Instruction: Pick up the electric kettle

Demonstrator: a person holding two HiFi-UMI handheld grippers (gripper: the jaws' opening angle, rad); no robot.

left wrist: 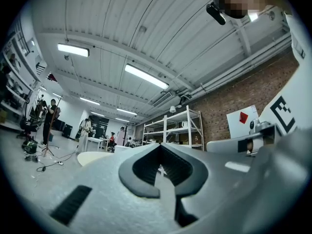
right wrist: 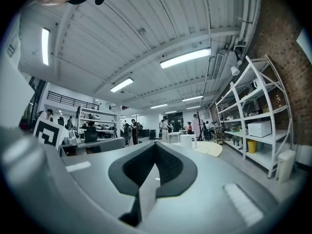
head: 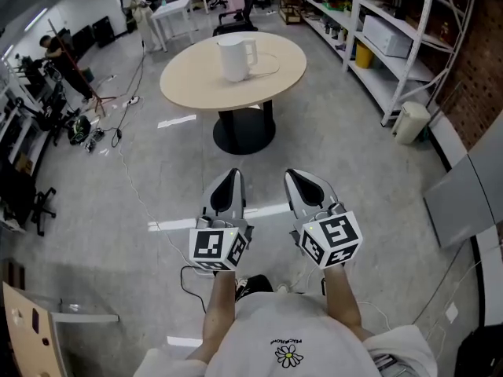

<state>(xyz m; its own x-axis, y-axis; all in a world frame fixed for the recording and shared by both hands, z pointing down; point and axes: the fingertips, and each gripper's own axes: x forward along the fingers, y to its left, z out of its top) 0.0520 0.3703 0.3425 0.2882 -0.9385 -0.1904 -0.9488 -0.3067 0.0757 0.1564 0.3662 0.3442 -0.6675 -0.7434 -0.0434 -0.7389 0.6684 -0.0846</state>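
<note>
The white electric kettle (head: 234,57) stands upright on a round beige table (head: 196,77), well ahead of me across bare floor. A thin cord loops on the tabletop beside it. In the right gripper view the kettle (right wrist: 186,141) shows small and far off on the table (right wrist: 210,149). My left gripper (head: 229,174) and right gripper (head: 298,176) are side by side in front of my chest, both shut with nothing between the jaws. The closed jaws fill the left gripper view (left wrist: 160,146) and the right gripper view (right wrist: 156,144).
The table stands on a black pedestal base (head: 244,132). White shelving (head: 393,45) lines the right wall, with a white bin (head: 411,122) at its end. Cables (head: 126,155) trail over the floor to the left. People stand by a white desk (head: 173,12) at the back.
</note>
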